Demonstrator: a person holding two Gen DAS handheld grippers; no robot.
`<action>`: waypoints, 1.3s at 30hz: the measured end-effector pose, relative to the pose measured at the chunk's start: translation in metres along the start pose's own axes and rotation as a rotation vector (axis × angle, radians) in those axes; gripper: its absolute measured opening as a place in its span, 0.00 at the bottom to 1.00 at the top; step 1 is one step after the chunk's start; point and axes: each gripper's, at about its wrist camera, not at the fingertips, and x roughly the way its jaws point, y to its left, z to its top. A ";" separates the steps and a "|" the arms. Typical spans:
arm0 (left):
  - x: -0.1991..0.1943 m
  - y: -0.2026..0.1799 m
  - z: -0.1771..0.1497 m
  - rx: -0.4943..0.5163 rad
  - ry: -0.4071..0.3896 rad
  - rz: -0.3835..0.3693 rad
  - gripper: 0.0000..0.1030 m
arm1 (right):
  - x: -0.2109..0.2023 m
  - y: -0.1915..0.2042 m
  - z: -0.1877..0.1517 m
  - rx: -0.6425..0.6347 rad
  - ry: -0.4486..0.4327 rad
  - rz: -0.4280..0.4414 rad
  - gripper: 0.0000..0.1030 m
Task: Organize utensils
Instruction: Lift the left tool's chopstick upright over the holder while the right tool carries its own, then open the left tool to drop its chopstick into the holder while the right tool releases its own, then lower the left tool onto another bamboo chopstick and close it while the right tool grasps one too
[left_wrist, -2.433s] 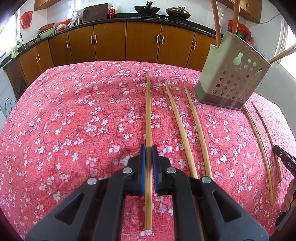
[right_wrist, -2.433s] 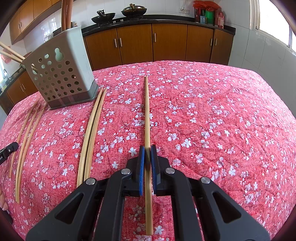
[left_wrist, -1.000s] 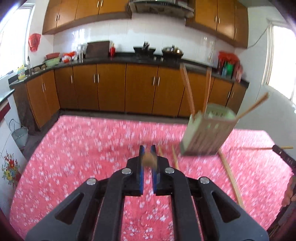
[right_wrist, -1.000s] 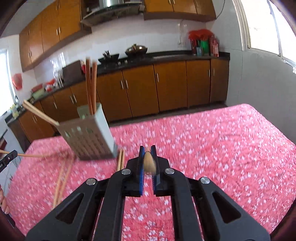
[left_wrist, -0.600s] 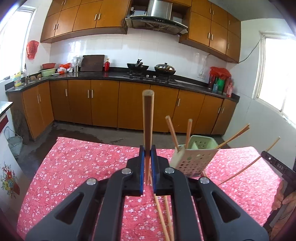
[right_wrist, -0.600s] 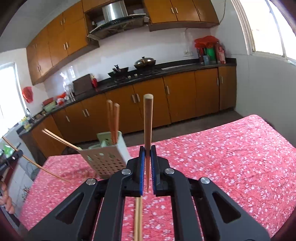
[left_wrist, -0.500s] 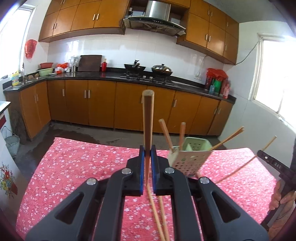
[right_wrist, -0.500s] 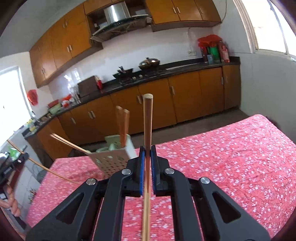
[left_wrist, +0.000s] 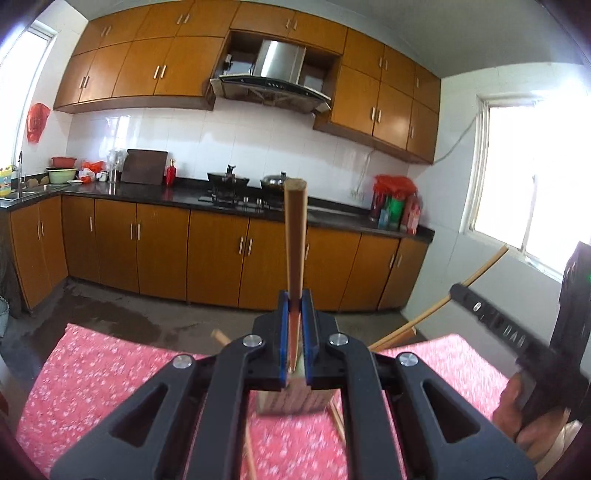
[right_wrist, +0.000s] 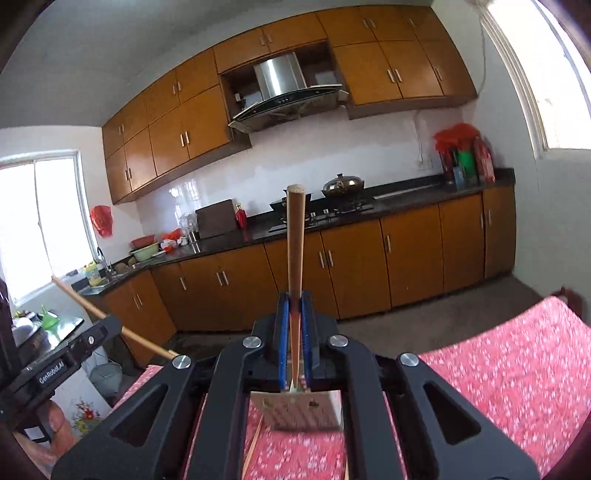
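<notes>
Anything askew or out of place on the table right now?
Yes. Loose wooden chopsticks lie on the red floral tablecloth beside the perforated utensil holder rather than in it. Chopsticks already in the holder lean out at a slant. No spill or damage shows.

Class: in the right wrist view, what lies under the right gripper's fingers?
Under the right gripper, which clamps a chopstick, sits the perforated holder on the floral cloth. The holder's top and contents are covered by the fingers.

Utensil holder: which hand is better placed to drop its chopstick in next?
Probably right: left gripper and right gripper each clamp an upright chopstick, but the utensil holder looks larger, nearer, in the right wrist view.
</notes>
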 end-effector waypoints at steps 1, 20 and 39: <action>0.008 -0.004 0.002 0.010 -0.020 0.019 0.08 | 0.010 0.003 0.000 -0.020 0.004 -0.017 0.07; 0.072 0.010 -0.032 -0.040 0.075 0.043 0.20 | 0.039 -0.007 -0.027 -0.056 0.092 -0.061 0.27; 0.008 0.121 -0.147 -0.149 0.316 0.280 0.21 | 0.038 -0.094 -0.192 0.084 0.592 -0.121 0.20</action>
